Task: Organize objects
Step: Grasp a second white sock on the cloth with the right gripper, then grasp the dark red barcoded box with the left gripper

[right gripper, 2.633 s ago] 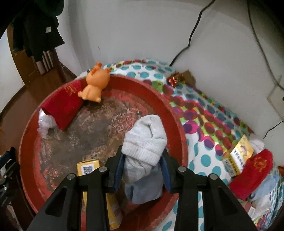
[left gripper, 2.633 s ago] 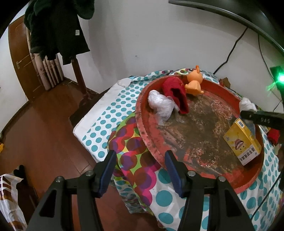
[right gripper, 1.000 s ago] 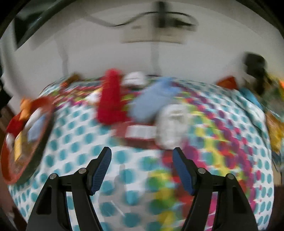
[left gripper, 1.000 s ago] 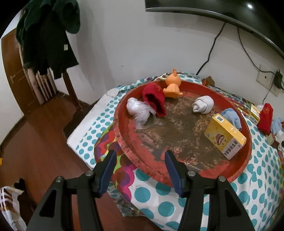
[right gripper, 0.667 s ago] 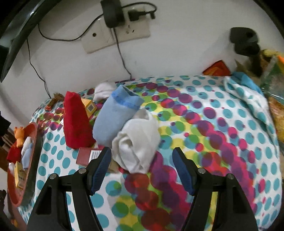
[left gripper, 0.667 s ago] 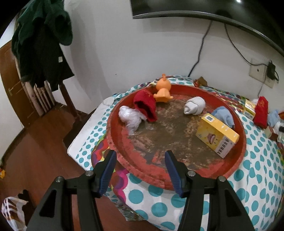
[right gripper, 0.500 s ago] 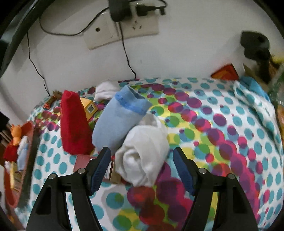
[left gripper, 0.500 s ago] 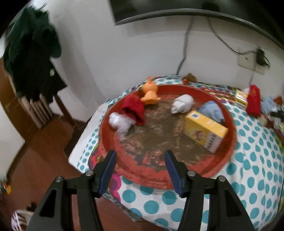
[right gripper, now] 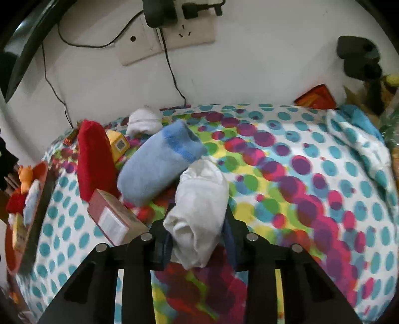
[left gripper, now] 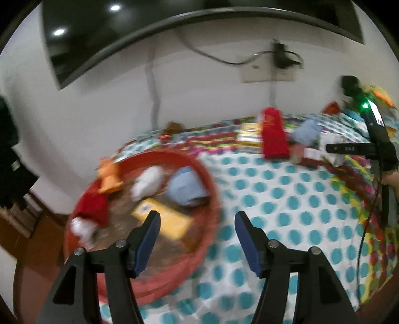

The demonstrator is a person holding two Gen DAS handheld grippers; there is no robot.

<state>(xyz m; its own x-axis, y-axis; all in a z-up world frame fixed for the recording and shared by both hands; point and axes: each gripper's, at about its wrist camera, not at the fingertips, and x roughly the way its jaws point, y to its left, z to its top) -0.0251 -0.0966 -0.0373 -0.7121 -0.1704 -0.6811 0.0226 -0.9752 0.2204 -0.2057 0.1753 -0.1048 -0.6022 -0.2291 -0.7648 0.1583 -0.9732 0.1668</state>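
Note:
My right gripper (right gripper: 198, 236) is shut on a rolled white sock (right gripper: 199, 211) on the polka-dot cloth. Beside it lie a light blue sock (right gripper: 159, 164), a red sock (right gripper: 93, 154), a pinkish box (right gripper: 114, 219), a yellow box (right gripper: 118, 144) and another white sock (right gripper: 143, 121). My left gripper (left gripper: 194, 239) is open and empty, above the right rim of the red tray (left gripper: 212, 189). The tray holds an orange toy (left gripper: 109, 177), a white sock (left gripper: 148, 183), a blue sock (left gripper: 187, 189), a yellow box (left gripper: 162, 219) and a red sock (left gripper: 93, 205). The left view is blurred.
The table stands against a white wall with a socket plate (right gripper: 164, 37) and cables. A TV (left gripper: 174, 22) hangs above. A blue-white cloth (right gripper: 359, 134) and a red packet (right gripper: 315, 97) lie at the far right. The right gripper's body (left gripper: 374, 147) shows in the left wrist view.
My right gripper has closed on the rolled white sock. My left gripper has swung right, so the tray now sits at the left and the sock pile comes into view.

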